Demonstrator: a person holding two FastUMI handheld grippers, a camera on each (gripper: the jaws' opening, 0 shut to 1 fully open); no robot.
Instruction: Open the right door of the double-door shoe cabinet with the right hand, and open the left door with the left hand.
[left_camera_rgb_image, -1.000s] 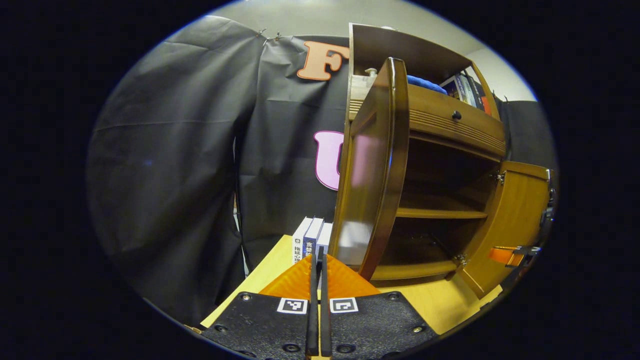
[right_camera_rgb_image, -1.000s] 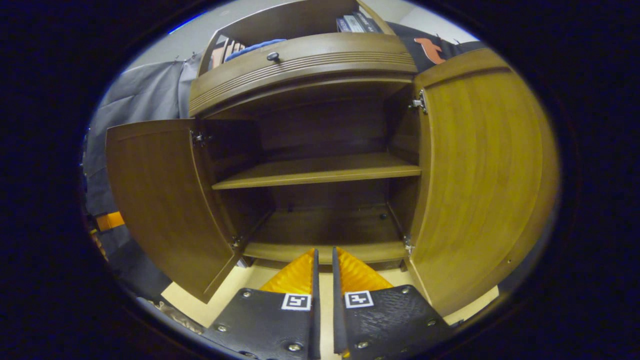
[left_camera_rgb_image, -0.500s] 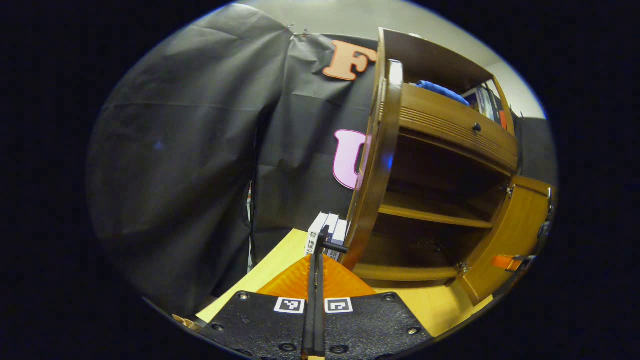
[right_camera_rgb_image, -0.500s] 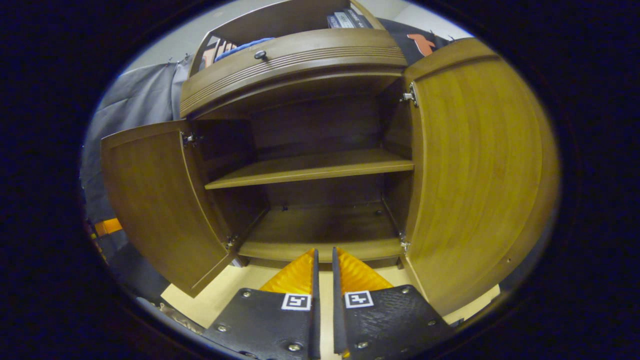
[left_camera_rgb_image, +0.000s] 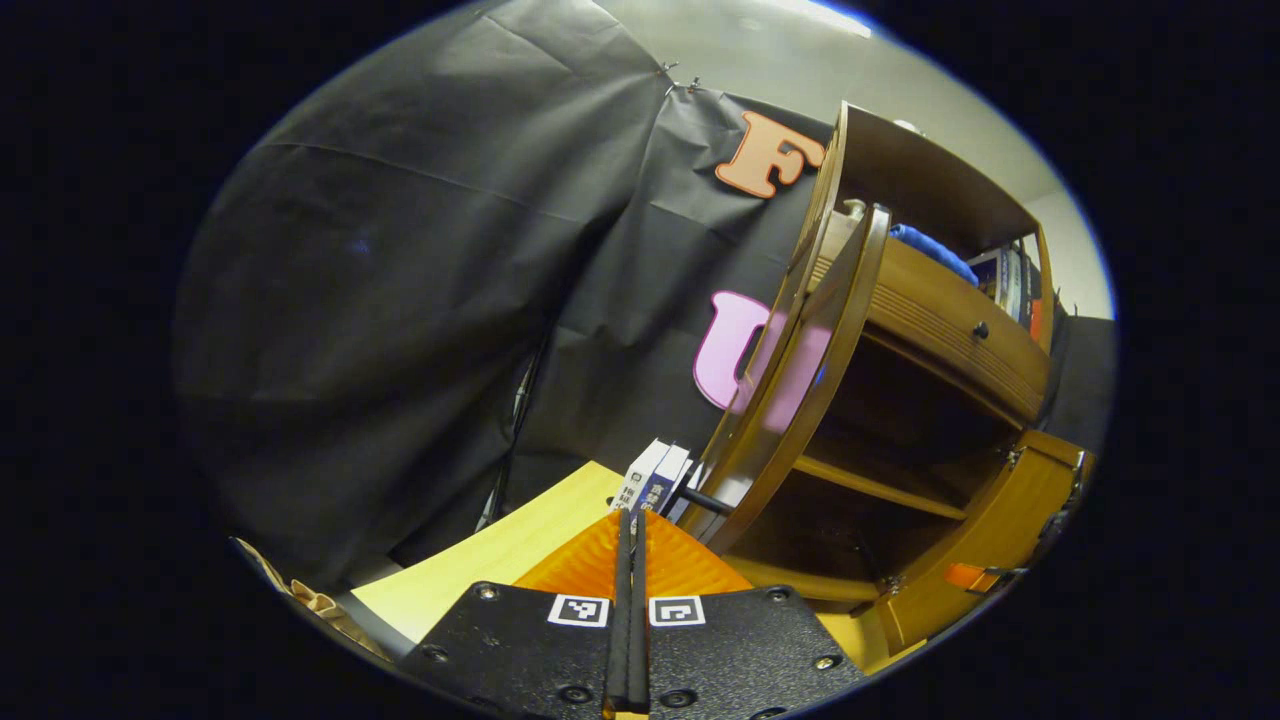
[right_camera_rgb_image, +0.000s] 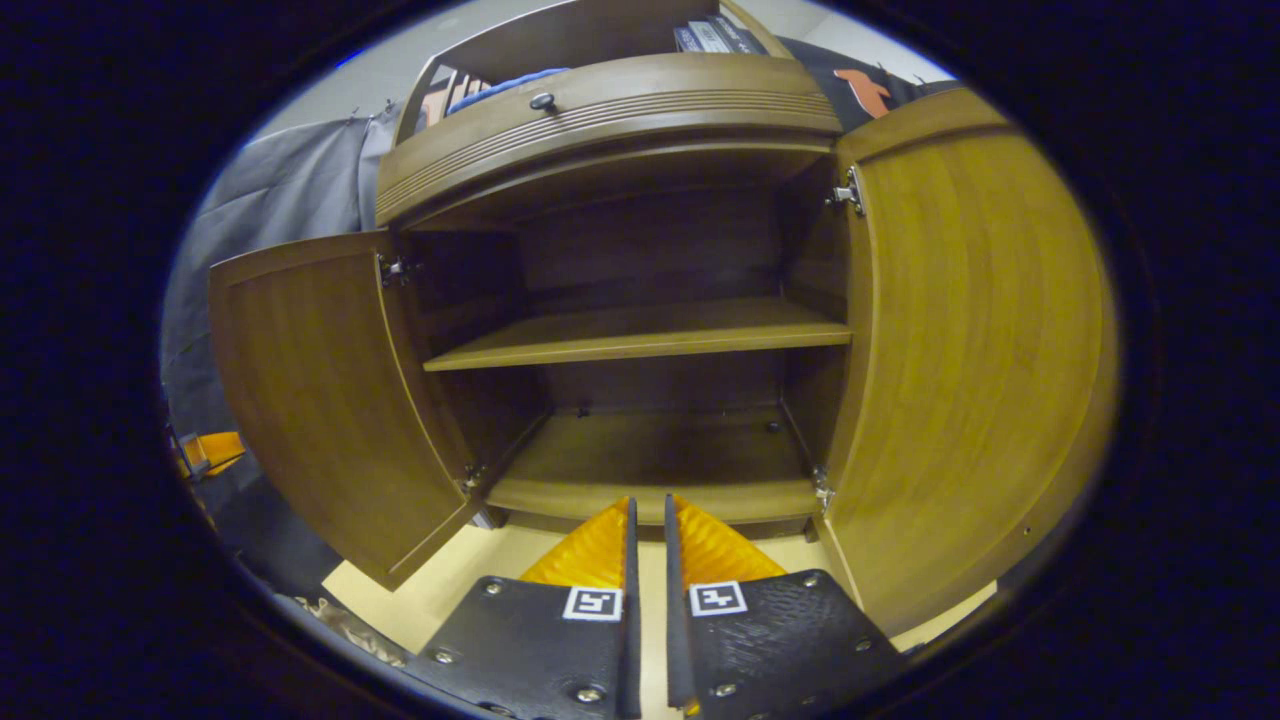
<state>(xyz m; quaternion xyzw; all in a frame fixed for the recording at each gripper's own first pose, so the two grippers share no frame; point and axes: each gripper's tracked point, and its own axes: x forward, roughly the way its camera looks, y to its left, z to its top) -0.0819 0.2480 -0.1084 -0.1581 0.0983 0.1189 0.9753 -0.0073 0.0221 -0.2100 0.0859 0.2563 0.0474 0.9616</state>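
Note:
The wooden shoe cabinet (right_camera_rgb_image: 650, 330) stands with both doors swung wide, showing its inner shelf (right_camera_rgb_image: 640, 335). In the right gripper view the left door (right_camera_rgb_image: 320, 400) and right door (right_camera_rgb_image: 970, 350) flank the opening. My right gripper (right_camera_rgb_image: 648, 510) points at the cabinet's bottom edge, shut to a thin slit with nothing between the fingers. In the left gripper view the left door (left_camera_rgb_image: 800, 370) is seen nearly edge-on, its dark knob (left_camera_rgb_image: 705, 497) just right of my left gripper (left_camera_rgb_image: 629, 518). That gripper is shut and apart from the knob. The right door (left_camera_rgb_image: 1000, 530) stands farther off.
The cabinet sits on a light wooden table (left_camera_rgb_image: 500, 560). A few books (left_camera_rgb_image: 655, 478) stand beside its left side. A drawer with a knob (right_camera_rgb_image: 543, 100) tops the opening, with books and a blue cloth (left_camera_rgb_image: 930, 250) above. Black cloth hangs behind.
The left door has swung a little wider. My left gripper has drawn back and tilted, so the door and its knob now lie to its right. The right gripper has barely shifted.

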